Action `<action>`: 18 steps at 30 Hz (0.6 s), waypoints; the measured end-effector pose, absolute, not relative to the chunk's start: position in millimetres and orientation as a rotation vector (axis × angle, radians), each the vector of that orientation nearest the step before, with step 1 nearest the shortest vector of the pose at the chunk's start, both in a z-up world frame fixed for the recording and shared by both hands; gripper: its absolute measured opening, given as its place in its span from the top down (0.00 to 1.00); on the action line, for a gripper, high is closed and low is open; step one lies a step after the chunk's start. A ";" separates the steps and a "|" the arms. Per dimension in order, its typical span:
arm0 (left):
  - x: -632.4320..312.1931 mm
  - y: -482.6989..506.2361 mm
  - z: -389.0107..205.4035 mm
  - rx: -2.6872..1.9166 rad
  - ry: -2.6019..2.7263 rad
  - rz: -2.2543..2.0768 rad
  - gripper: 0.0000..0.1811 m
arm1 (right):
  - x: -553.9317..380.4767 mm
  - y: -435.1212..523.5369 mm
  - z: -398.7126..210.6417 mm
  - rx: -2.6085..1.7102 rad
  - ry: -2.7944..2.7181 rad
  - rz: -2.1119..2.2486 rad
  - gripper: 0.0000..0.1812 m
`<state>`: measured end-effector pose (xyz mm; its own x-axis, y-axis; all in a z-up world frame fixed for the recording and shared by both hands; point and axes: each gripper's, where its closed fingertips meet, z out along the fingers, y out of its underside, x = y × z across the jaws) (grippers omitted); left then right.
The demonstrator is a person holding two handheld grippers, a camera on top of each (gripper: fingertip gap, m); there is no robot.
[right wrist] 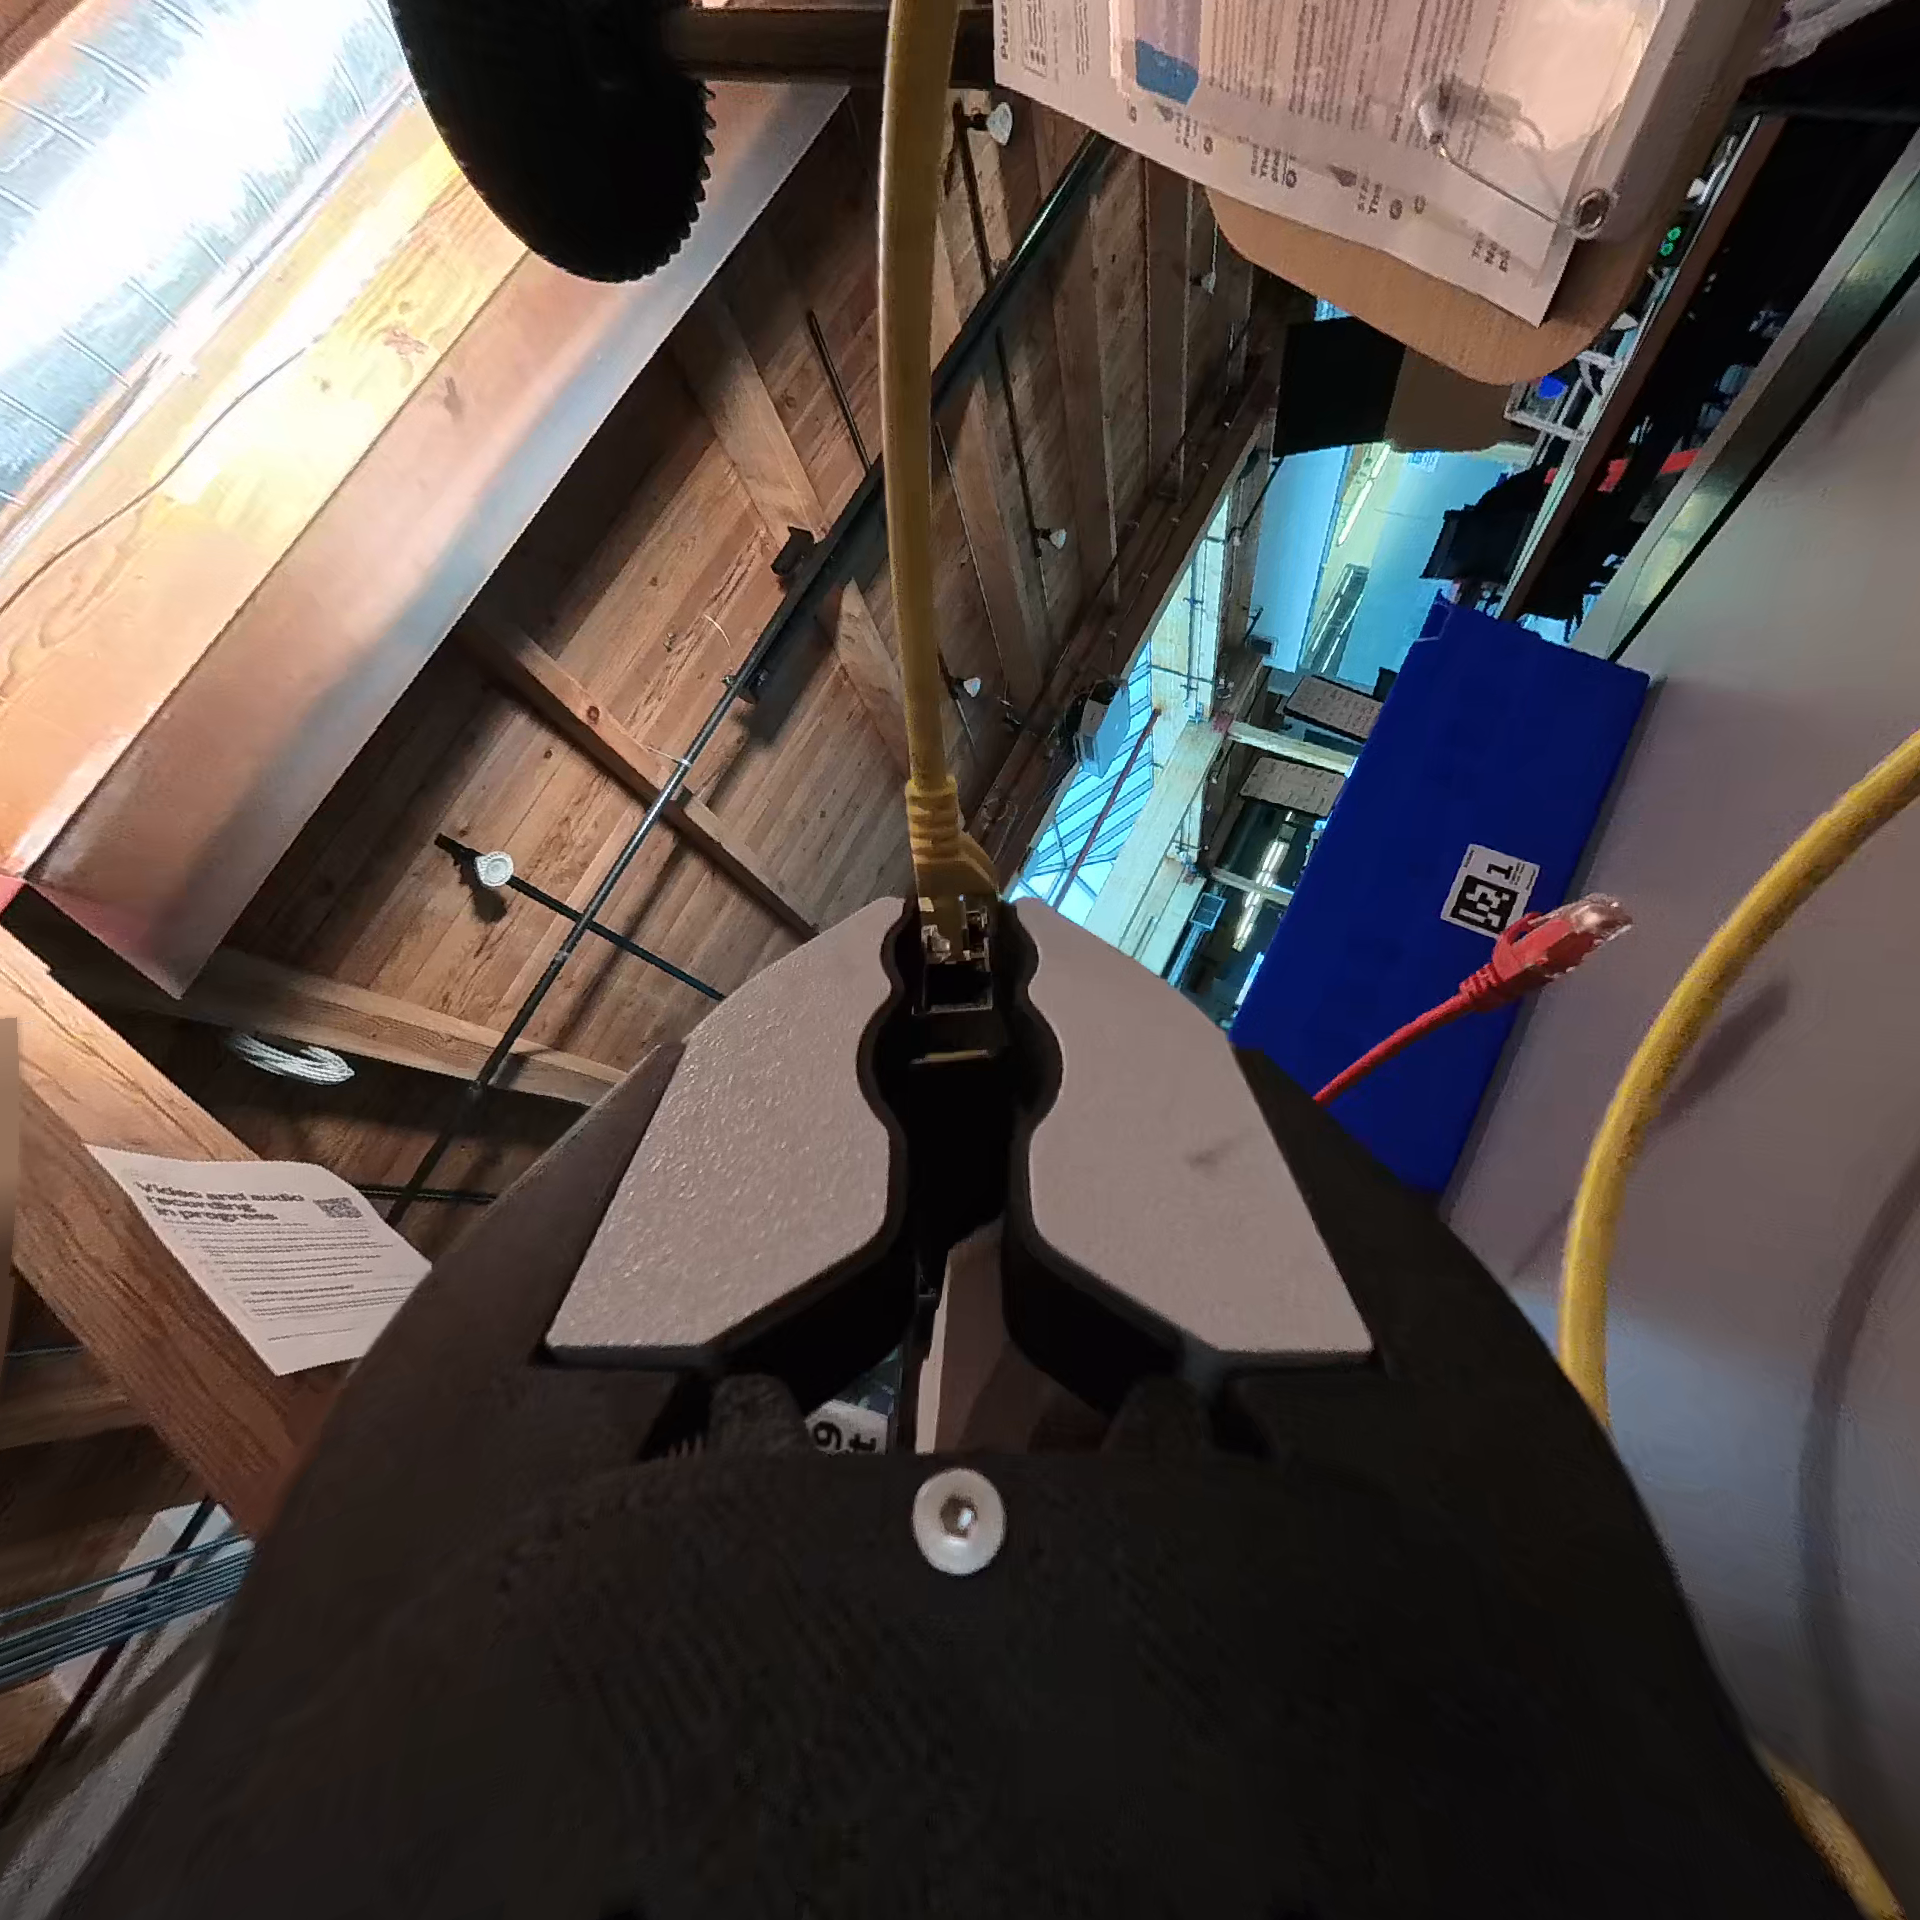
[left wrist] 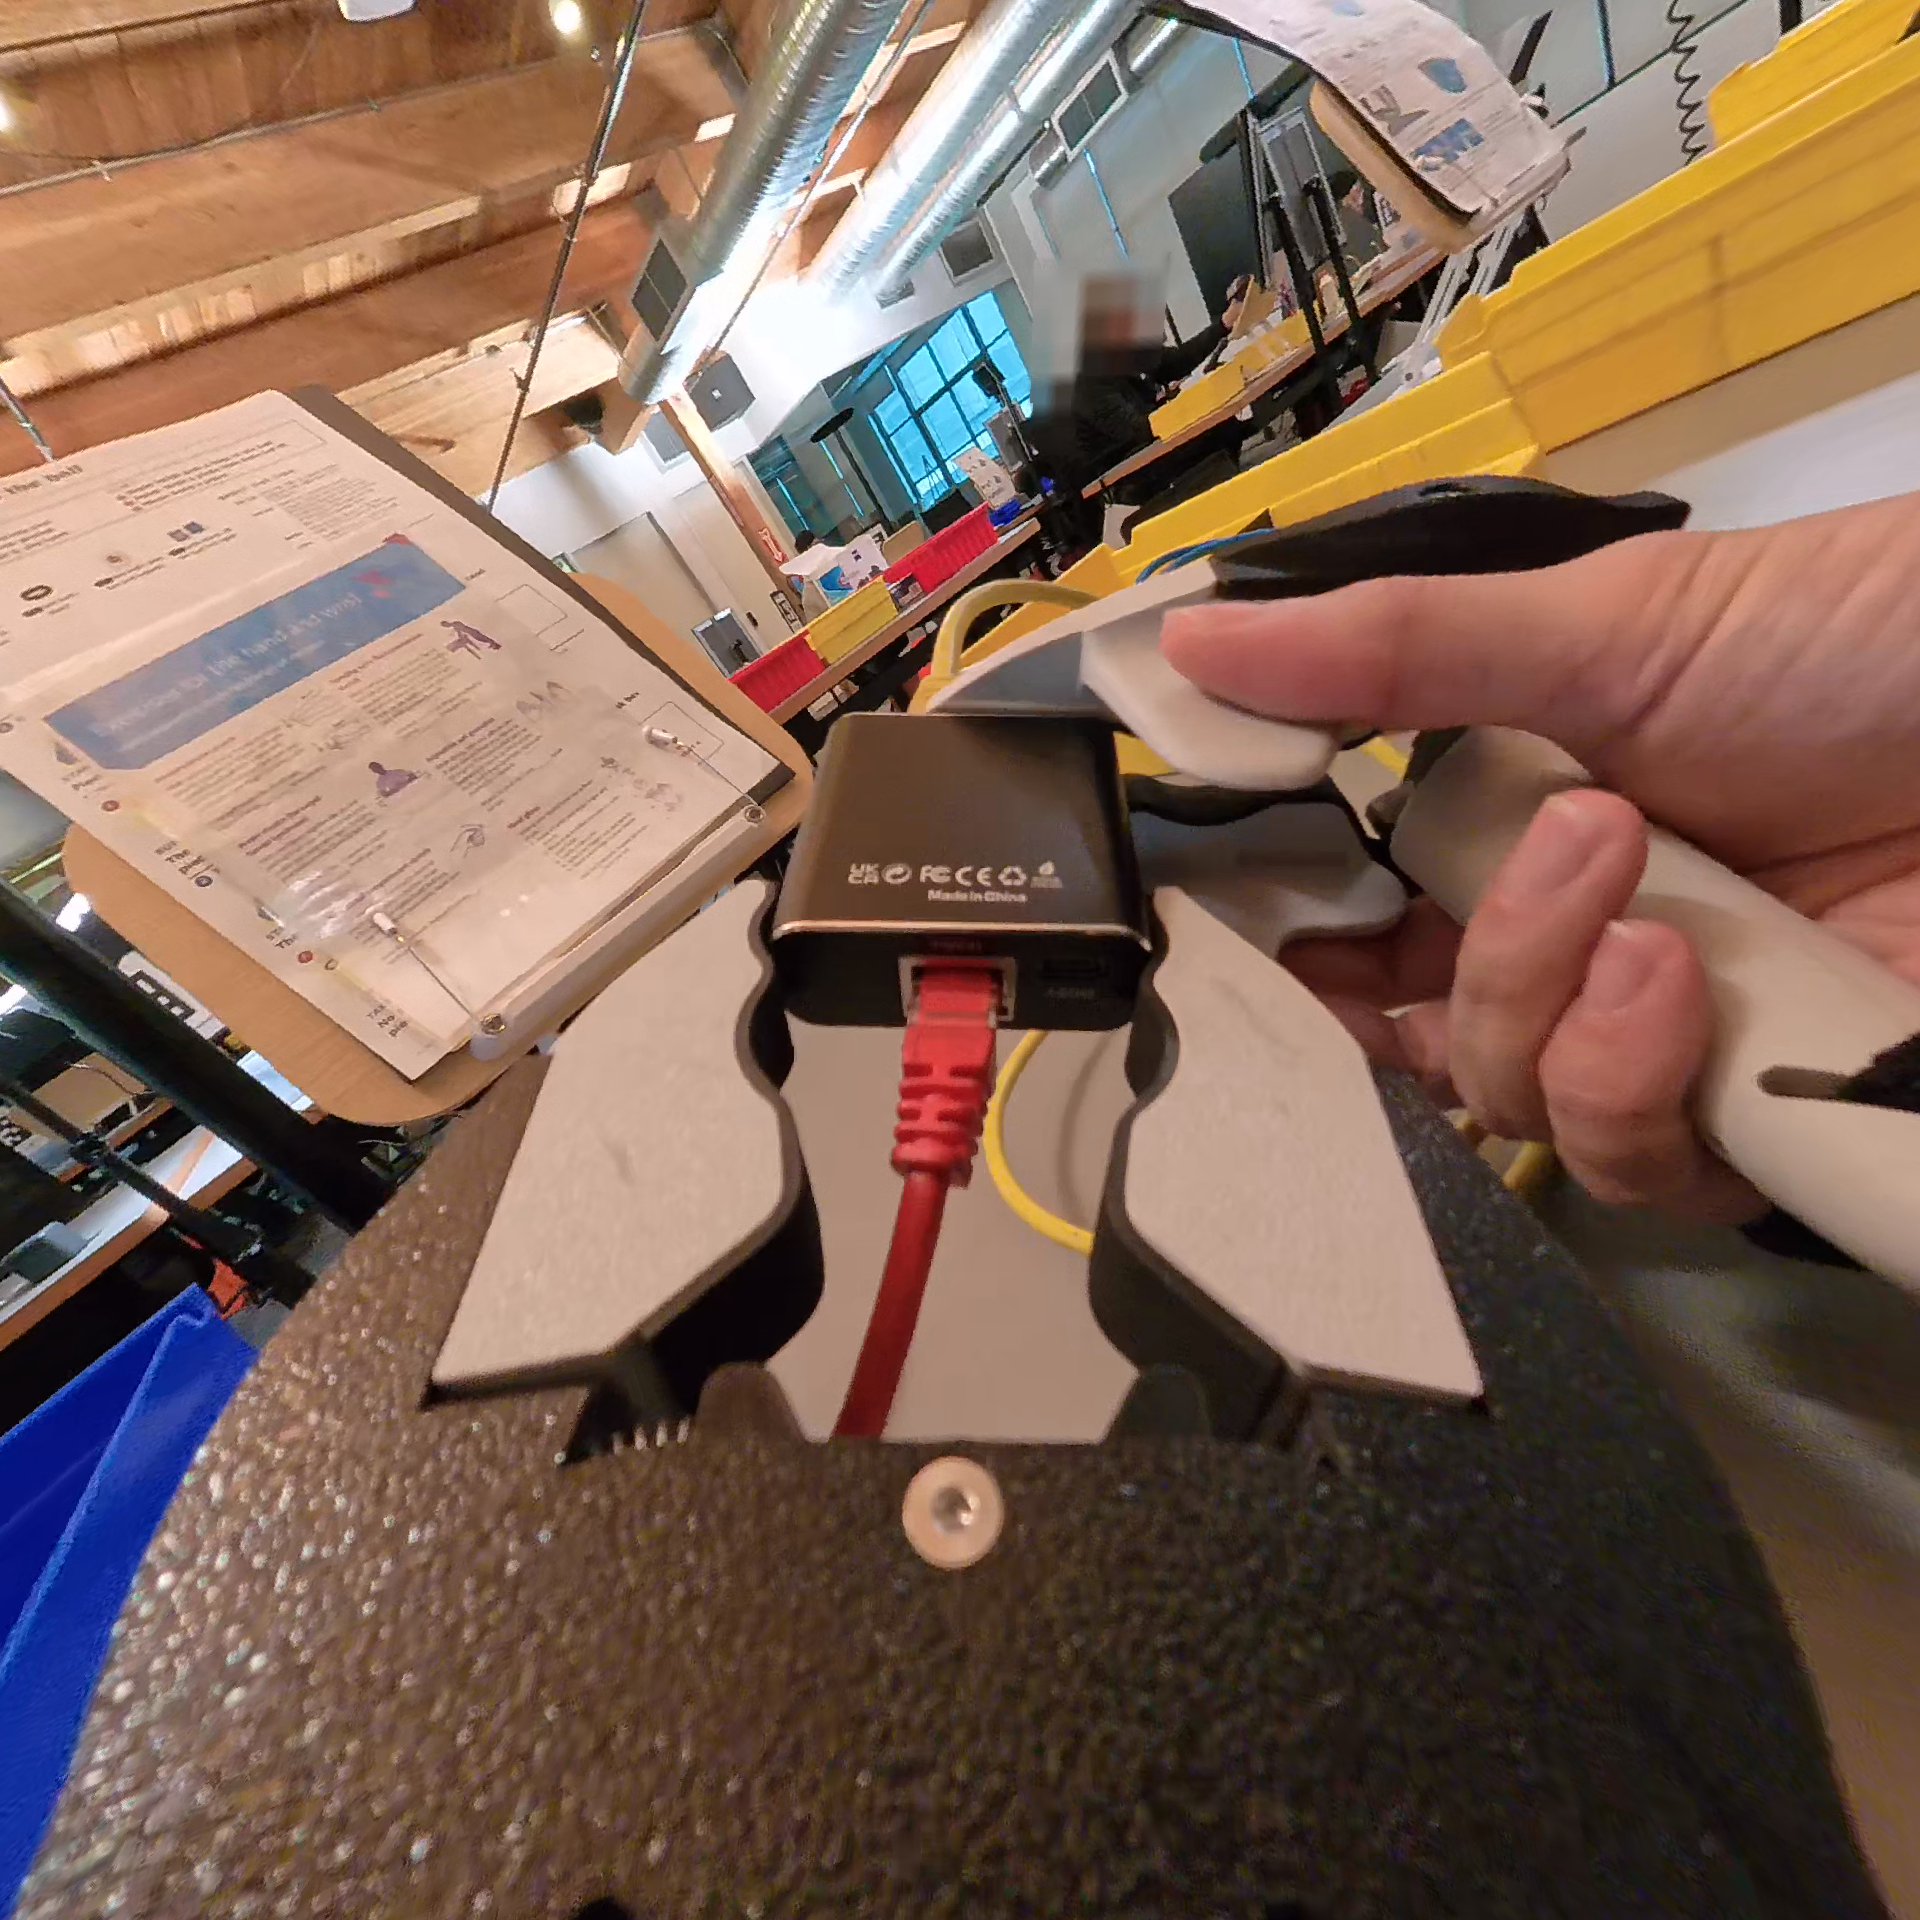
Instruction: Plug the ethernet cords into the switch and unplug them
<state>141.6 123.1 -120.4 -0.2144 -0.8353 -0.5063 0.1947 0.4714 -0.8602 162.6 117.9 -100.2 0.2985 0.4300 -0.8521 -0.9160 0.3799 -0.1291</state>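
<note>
Your left gripper [left wrist: 961,940] clamps the black switch [left wrist: 961,831], held up off the table, red ethernet cord [left wrist: 940,1101] plugged into its near port. Your right gripper [right wrist: 961,940] pinches the yellow ethernet cord's plug [right wrist: 951,888] at the switch's far end. The red cord's free plug [right wrist: 1558,940] hangs by the blue bin [right wrist: 1455,831].

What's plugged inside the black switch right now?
A red cord sits in the near port of the black switch, held by the left gripper. The right gripper covers the far end; a yellow cord loops behind, its port hidden.
</note>
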 end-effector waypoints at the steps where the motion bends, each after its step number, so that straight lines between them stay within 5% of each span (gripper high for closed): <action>1: 141.9 123.5 -120.9 -0.594 1.498 -1.059 0.65 | 162.8 118.3 -100.8 -0.702 0.838 1.006 0.93; 18: 141.5 124.6 -120.6 -0.546 1.460 -0.993 0.66 | 159.2 120.0 -100.1 -0.841 0.677 0.924 0.94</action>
